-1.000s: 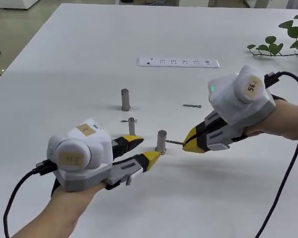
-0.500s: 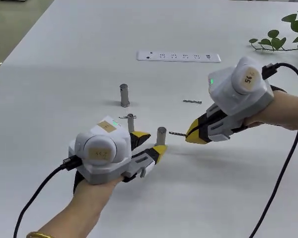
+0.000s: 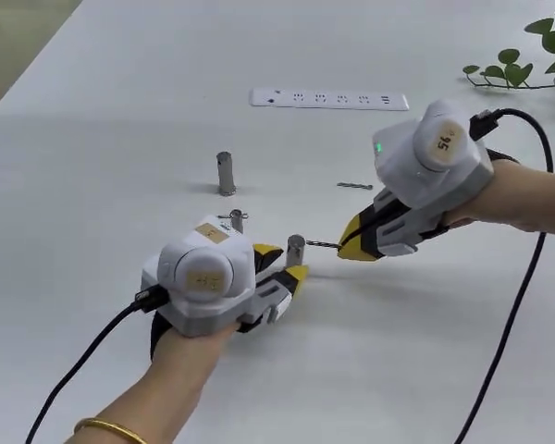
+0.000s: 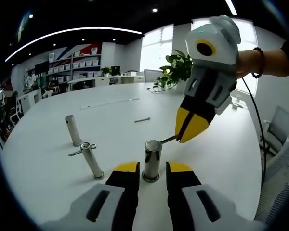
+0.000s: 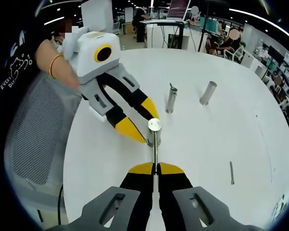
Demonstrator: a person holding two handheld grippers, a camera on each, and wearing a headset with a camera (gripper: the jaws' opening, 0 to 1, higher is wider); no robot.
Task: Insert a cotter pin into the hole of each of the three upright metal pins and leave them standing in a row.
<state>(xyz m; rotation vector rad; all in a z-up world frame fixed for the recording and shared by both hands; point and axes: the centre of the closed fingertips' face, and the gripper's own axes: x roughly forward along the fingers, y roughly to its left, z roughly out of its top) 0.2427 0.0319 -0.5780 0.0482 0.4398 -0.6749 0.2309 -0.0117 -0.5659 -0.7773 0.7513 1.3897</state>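
Three metal pins stand upright in a row: the far pin, the middle pin with a cotter pin through its top, and the near pin. My left gripper is open, and its jaws straddle the near pin low down with a thin gap on each side. My right gripper is shut on a cotter pin held level. In the right gripper view the cotter pin has its tip against the near pin just under its cap. A loose cotter pin lies farther back.
A white power strip lies at the back of the white table. A potted plant's leaves reach in at the back right. Cables trail from both grippers toward the front edge.
My left gripper has moved forward, so its jaws now flank the near pin. My right gripper has brought the cotter pin's tip up to that pin. The head camera has shifted.
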